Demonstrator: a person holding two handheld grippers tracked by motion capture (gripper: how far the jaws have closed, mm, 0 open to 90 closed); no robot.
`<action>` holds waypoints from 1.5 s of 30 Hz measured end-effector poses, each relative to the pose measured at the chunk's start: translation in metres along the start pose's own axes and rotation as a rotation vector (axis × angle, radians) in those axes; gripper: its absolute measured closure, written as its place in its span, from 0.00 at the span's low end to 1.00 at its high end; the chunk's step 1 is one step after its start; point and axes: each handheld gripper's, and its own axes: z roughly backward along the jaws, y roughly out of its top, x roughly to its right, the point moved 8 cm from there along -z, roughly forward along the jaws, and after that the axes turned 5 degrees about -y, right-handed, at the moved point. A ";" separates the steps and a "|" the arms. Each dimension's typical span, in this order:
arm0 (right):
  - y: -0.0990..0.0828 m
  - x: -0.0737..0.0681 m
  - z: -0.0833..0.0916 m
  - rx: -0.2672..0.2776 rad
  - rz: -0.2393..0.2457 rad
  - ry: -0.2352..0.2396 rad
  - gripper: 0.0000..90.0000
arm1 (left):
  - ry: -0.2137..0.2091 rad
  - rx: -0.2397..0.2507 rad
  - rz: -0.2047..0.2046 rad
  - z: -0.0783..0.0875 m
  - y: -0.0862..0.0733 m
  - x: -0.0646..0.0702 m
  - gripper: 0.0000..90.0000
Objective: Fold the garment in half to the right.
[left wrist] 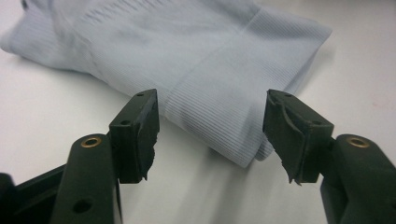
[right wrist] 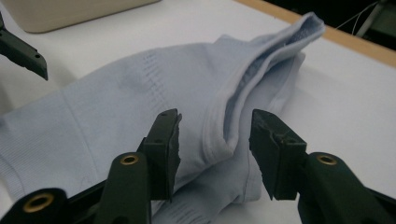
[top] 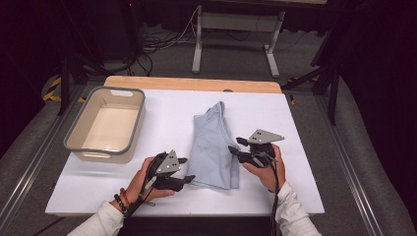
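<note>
Beige tub (top: 105, 125) sat far left on white table (top: 162, 123), no legible markings anywhere. Left gripper (top: 186, 169) jaws apart, nothing clamped, at left hem of folded light-blue garment (top: 212, 145). Garment lay mid-table between tools. Right gripper (top: 237, 146) also open, jaws straddling garment's right edge fold.

The folded garment (top: 214, 145) lies on the table (top: 167, 118) at its centre. The basin (top: 74, 132) sits at nine o'clock from it, well apart. The left gripper (top: 186, 170) is at seven o'clock beside the garment, the right gripper (top: 236, 145) at three o'clock.
</note>
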 end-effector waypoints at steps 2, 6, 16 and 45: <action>-0.005 0.000 -0.004 -0.012 -0.017 0.022 0.63 | -0.021 -0.012 -0.014 -0.003 -0.002 0.002 0.40; -0.011 -0.002 -0.012 -0.033 -0.004 0.023 0.76 | -0.031 -0.026 -0.035 -0.010 -0.003 0.006 0.51; -0.004 0.000 -0.007 0.001 0.002 -0.005 0.95 | -0.048 -0.036 -0.074 -0.010 -0.004 0.007 0.84; -0.036 0.019 -0.036 -0.123 0.021 -0.149 0.93 | -0.103 -0.062 -0.076 -0.029 -0.002 0.016 0.73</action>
